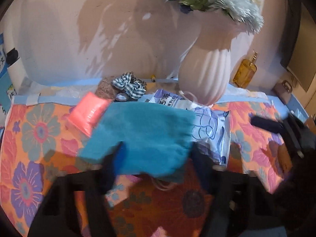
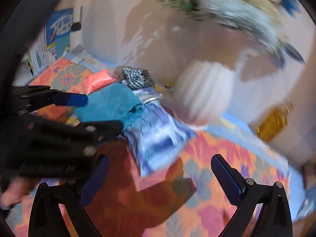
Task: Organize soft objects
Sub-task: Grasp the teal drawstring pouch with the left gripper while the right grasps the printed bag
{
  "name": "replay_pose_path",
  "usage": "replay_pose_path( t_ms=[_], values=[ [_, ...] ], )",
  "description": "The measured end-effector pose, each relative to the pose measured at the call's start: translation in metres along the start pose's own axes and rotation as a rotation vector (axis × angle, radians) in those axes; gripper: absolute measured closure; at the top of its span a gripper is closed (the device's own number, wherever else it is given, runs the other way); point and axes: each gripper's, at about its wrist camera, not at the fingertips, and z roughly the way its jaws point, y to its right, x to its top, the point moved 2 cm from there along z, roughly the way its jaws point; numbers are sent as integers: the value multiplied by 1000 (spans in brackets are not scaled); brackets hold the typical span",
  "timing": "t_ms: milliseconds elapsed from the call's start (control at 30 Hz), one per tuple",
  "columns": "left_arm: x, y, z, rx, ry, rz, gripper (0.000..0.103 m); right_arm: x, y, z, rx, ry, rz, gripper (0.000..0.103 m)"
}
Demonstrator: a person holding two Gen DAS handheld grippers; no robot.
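Pale wall [image 1: 98, 29] w/ shadows behind floral tablecloth [image 1: 35, 138].
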Motion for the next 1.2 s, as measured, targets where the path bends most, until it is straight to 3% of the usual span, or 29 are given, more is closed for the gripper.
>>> replay_pose_path(
  t_ms=[33,233,267,400,500,600,767,933,1100,1200],
  values=[
    [-1,0,1,-1,-3,-4,68,4,-2,5,-10,7,-15,0],
    [-7,-10,-5,31,17,-62,78,23,-8,37,-15,11,-45,1],
    [-7,-12,-5,25,17,-75,78,26,-7,44,-9,-15,-29,5],
    [-8,-15,-2,-10,18,-98,78,23,-4,46,43,-33,-3,39],
    [-9,-14,-3,-9,41,-91,78,21,-3,41,22,-13,12,48],
    [-14,-13,-7,-26,49,-87,84,15,2,31,15,-7,83,50],
    [-30,-15,-39,-107,60,-149,88,-27,8,-9,83,-24,257,50],
    [-76,-2,-94,-159,46,-83,88,-78,-11,-65,71,-28,317,50],
    [-100,8,-142,-100,55,49,88,-111,-23,-105,80,-39,383,50],
    [-104,19,-157,-23,41,170,86,-121,-24,-116,-49,-51,385,50]
  ],
)
